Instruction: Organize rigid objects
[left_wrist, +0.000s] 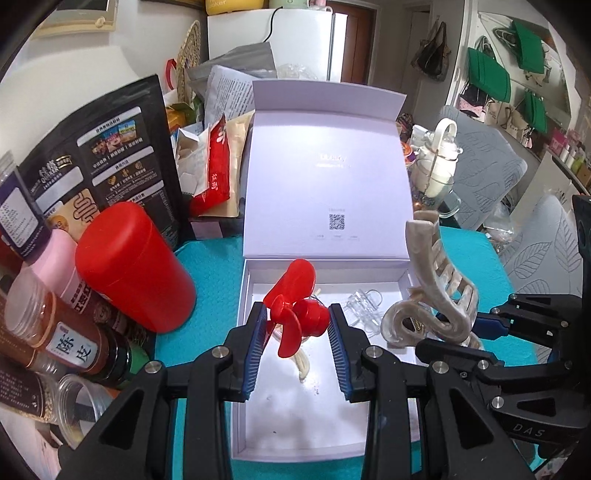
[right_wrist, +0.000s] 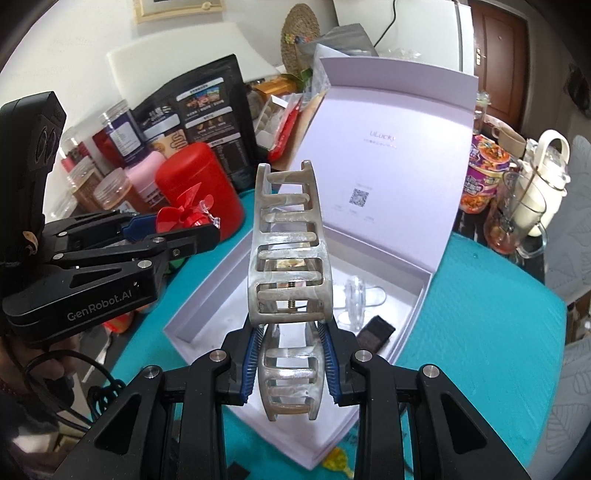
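Note:
An open white box (left_wrist: 243, 295) lies on the teal mat, its lid (left_wrist: 328, 184) standing up behind. My left gripper (left_wrist: 297, 319) is shut on a small red fan (left_wrist: 295, 306), held over the box's left half. My right gripper (right_wrist: 291, 332) is shut on a large pearly hair claw clip (right_wrist: 286, 236), held above the box (right_wrist: 410, 325); the clip also shows in the left wrist view (left_wrist: 436, 291). A clear plastic piece (left_wrist: 364, 306) lies inside the box, seen in the right wrist view (right_wrist: 356, 299) beside a small black block (right_wrist: 376, 332). A cream strap (left_wrist: 301, 363) lies under the fan.
A red canister (left_wrist: 133, 266), a pink bottle (left_wrist: 62, 262), spice jars (left_wrist: 70, 339) and a black pouch (left_wrist: 103, 155) crowd the left. A glass cup with a cream item (right_wrist: 524, 214) and a noodle cup (right_wrist: 480, 177) stand right of the lid. The teal mat (right_wrist: 491, 325) extends right.

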